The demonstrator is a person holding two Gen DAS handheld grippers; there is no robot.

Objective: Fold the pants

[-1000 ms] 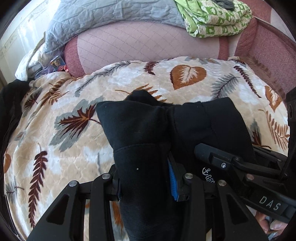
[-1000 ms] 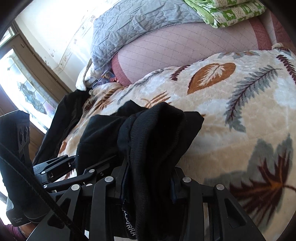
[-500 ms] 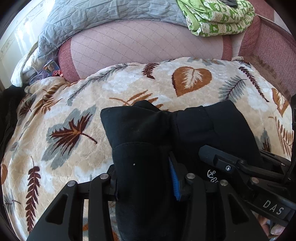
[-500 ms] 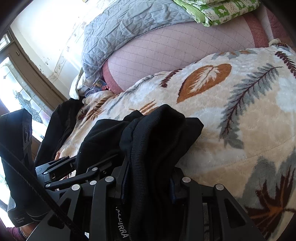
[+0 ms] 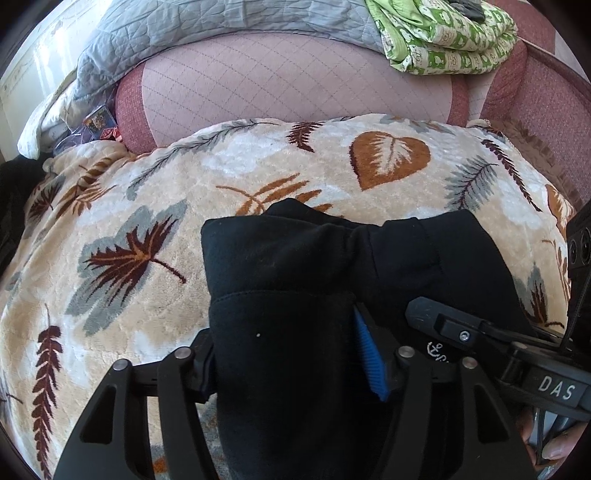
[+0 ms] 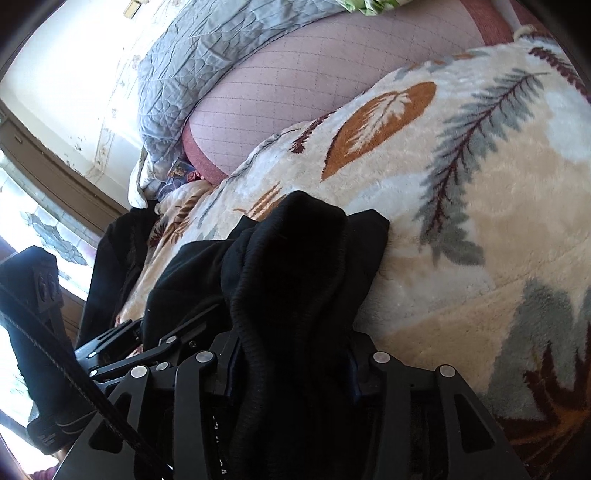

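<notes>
The black pants are bunched over the leaf-patterned blanket. My left gripper is shut on a thick fold of the pants, with one blue pad showing beside the cloth. My right gripper is shut on another thick fold of the pants, with a ribbed band running down between its fingers. The right gripper's body shows at the lower right of the left wrist view; the left gripper's body shows at the lower left of the right wrist view. The fingertips are hidden by cloth.
A pink quilted sofa back stands behind the blanket. A grey quilt and a green patterned cloth lie on top of it. Another dark garment lies at the blanket's left edge by a window.
Both grippers have moved forward and a little lower over the blanket with the pants still held. The right wrist view has tilted, and the blanket looks closer.
</notes>
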